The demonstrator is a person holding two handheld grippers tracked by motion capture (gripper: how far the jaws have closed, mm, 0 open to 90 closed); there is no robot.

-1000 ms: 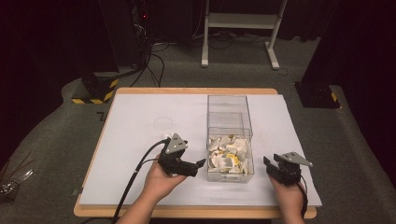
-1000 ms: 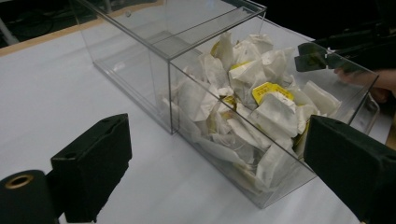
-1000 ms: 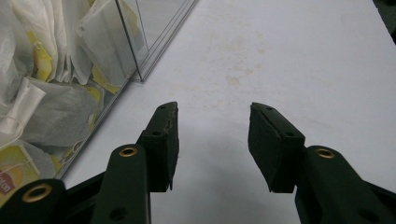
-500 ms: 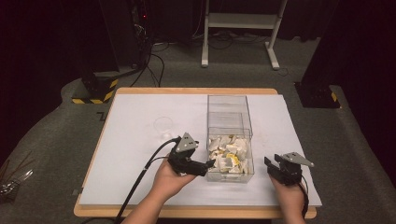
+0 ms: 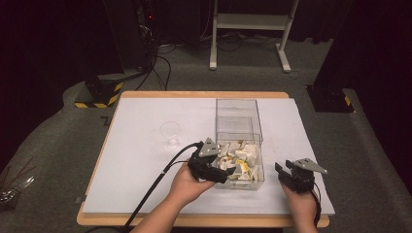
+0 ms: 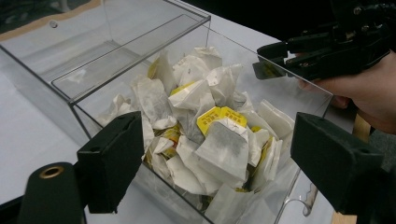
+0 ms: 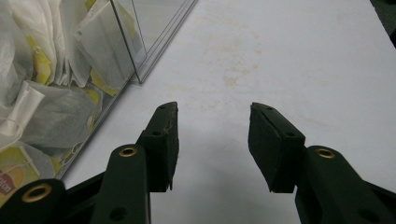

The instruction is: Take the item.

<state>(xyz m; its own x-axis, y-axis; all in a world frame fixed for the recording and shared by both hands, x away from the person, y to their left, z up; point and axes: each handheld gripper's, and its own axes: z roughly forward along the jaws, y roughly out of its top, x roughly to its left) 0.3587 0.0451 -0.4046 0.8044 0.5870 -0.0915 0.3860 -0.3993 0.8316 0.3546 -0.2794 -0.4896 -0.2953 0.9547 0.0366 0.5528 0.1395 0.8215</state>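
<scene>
A clear plastic box stands on the white table, and its near compartment holds a heap of white and yellow tea bags. My left gripper is at the box's near left corner and points into it. Its jaws have just been closing a little but stand open. In the left gripper view the tea bags lie between and beyond the jaws of the left gripper, with no pad pressing on any. My right gripper rests right of the box, open and empty over bare table.
A small clear glass dish sits on the table left of the box. The box's far compartment holds nothing. The left gripper's cable trails off the near table edge. The box wall stands close to the right gripper's left jaw.
My left gripper has moved to the right, up to the box's near left corner. The right gripper has stayed where it was.
</scene>
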